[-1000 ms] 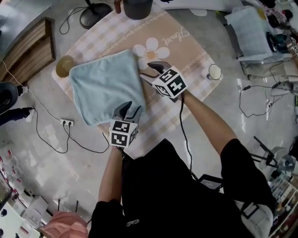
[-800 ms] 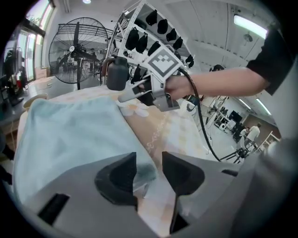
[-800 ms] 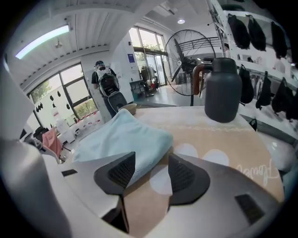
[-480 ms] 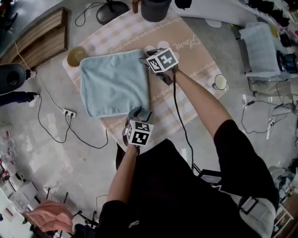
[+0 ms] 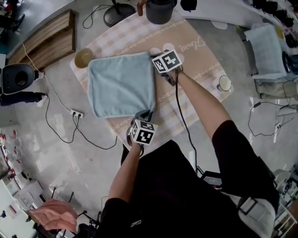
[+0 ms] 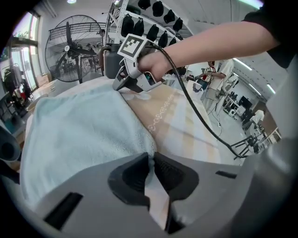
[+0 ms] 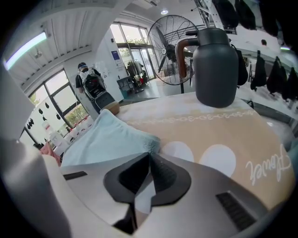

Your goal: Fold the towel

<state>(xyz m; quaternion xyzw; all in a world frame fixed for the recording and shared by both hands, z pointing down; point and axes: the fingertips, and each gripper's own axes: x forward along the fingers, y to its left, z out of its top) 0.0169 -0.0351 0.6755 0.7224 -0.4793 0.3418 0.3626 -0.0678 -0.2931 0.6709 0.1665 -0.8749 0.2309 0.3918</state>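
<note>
2 grprs (image 5: pixel 148 113), 1 jug (image 7: pixel 215 67), 1 fan (image 6: pixel 70 49)

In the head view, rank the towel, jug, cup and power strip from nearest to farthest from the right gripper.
1. Towel: corner pinched in the right gripper.
2. Jug: beyond it, at the view's top.
3. Cup: off to the right.
4. Power strip: floor, far left.

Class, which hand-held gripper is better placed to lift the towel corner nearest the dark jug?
Right: the right hand-held gripper, jaws just closed, pinches that corner of the towel, facing the dark jug.
</note>
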